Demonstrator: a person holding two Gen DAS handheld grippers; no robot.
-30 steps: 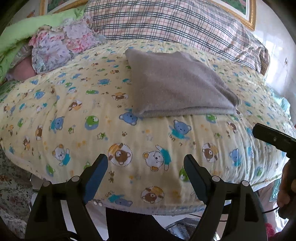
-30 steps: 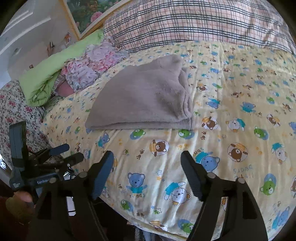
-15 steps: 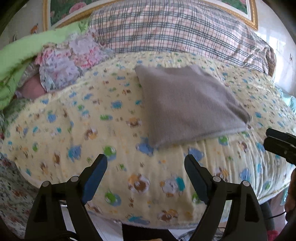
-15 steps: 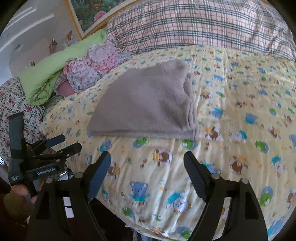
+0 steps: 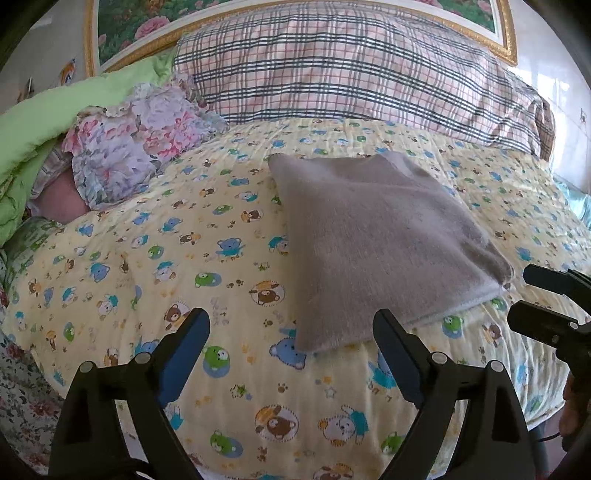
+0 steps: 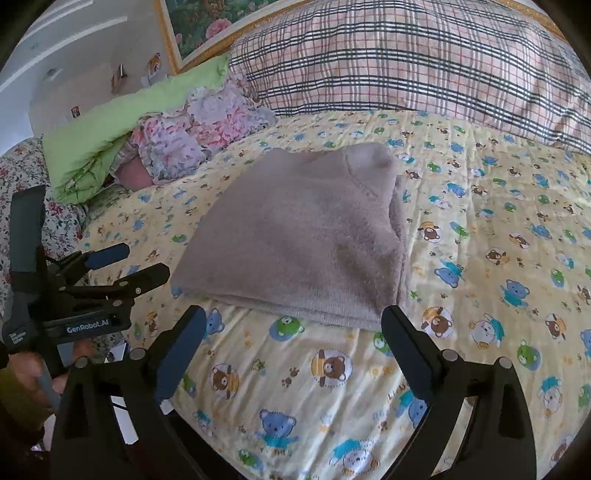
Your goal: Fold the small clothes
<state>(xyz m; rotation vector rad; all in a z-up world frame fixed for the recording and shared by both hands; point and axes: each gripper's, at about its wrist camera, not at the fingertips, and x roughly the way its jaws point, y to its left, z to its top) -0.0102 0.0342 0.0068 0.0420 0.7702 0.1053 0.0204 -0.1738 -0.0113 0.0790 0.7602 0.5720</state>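
A grey fleecy garment (image 5: 373, 236) lies folded into a flat rectangle on the yellow bear-print bedspread (image 5: 207, 236). In the right wrist view the same folded garment (image 6: 295, 240) shows its stacked layers along the right edge. My left gripper (image 5: 291, 354) hovers near the garment's front left corner, jaws opening wide, nothing between them. My right gripper (image 6: 291, 350) hangs just in front of the garment's near edge, jaws also opening, nothing between them. Each gripper appears in the other's view: the right gripper (image 5: 546, 299) at the far right, the left gripper (image 6: 122, 269) at the left, held by a hand.
A plaid pillow (image 5: 351, 74) lies along the head of the bed under a gold-framed flower picture (image 5: 122, 33). A flowered ruffled cloth (image 5: 136, 147) and a green quilt (image 5: 48, 122) are heaped at the back left. The bed's front edge drops off below the grippers.
Both grippers have drawn back and risen from the bed, so more of the pillow and picture shows. The jaws of both have spread a little wider. The folded garment lies still.
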